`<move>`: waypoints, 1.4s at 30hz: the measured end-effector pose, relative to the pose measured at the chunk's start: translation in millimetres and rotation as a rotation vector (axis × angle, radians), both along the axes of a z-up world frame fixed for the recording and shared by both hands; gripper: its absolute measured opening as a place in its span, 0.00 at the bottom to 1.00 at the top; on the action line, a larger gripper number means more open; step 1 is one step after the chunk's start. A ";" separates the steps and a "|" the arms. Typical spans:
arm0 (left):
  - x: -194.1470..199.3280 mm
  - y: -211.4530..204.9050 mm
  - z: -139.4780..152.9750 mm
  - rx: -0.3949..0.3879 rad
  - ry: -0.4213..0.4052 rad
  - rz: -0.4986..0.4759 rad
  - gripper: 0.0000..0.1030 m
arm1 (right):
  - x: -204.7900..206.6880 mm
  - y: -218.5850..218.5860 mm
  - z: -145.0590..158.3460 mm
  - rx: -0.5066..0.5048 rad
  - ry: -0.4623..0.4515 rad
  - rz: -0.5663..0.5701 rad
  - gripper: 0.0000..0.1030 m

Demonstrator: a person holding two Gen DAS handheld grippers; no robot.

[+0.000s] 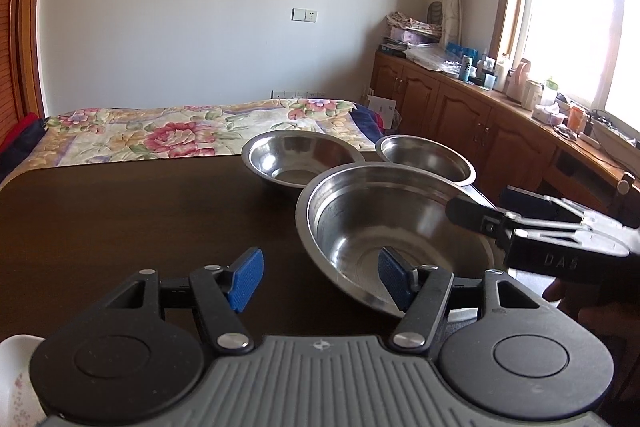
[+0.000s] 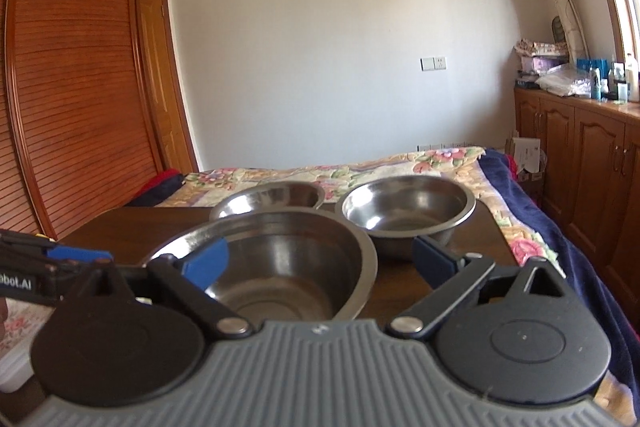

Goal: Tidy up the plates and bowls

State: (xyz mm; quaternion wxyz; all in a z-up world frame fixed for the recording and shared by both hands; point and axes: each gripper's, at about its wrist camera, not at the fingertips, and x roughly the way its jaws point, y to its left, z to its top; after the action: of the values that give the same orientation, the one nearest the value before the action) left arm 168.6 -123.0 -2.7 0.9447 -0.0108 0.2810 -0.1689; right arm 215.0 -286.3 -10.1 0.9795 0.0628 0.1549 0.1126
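Three steel bowls stand on a dark wooden table (image 1: 120, 219). The largest bowl (image 1: 392, 227) (image 2: 280, 267) is nearest. A second bowl (image 1: 296, 155) (image 2: 272, 197) sits behind it to the left, and a third bowl (image 1: 428, 157) (image 2: 404, 207) behind it to the right. My left gripper (image 1: 320, 279) is open, its blue pads either side of the large bowl's near-left rim. My right gripper (image 1: 480, 203) (image 2: 320, 263) is open too and straddles that bowl's right rim, one finger inside and one outside. Neither pair of pads visibly presses the rim.
A white floral dish (image 1: 16, 379) shows at the lower left. Past the table's far edge lies a bed with a floral cover (image 1: 160, 135). Wooden cabinets (image 1: 460, 111) with clutter on top line the right wall, and a slatted wardrobe (image 2: 80, 87) stands left.
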 end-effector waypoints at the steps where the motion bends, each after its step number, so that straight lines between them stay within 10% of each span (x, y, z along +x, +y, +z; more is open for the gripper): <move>1: 1.4 -1.0 -0.4 -0.001 0.001 0.002 0.64 | 0.7 -0.8 -1.2 0.007 0.008 0.000 0.96; 9: 10.7 -7.8 -4.7 -0.005 0.016 0.009 0.46 | 3.3 -7.1 -3.2 0.070 0.042 0.020 0.92; 20: 15.9 -10.2 -8.9 -0.009 0.040 0.016 0.28 | 13.8 -14.7 -9.3 0.128 0.114 0.027 0.51; 42: 2.2 0.6 0.6 -0.025 0.017 0.013 0.25 | -0.8 -6.8 -0.4 0.085 0.107 0.039 0.30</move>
State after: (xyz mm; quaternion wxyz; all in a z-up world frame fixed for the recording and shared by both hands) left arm 170.8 -122.4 -2.1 0.9432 -0.0260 0.2867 -0.1661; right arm 214.2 -293.1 -10.5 0.9638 0.1071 0.2034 0.1348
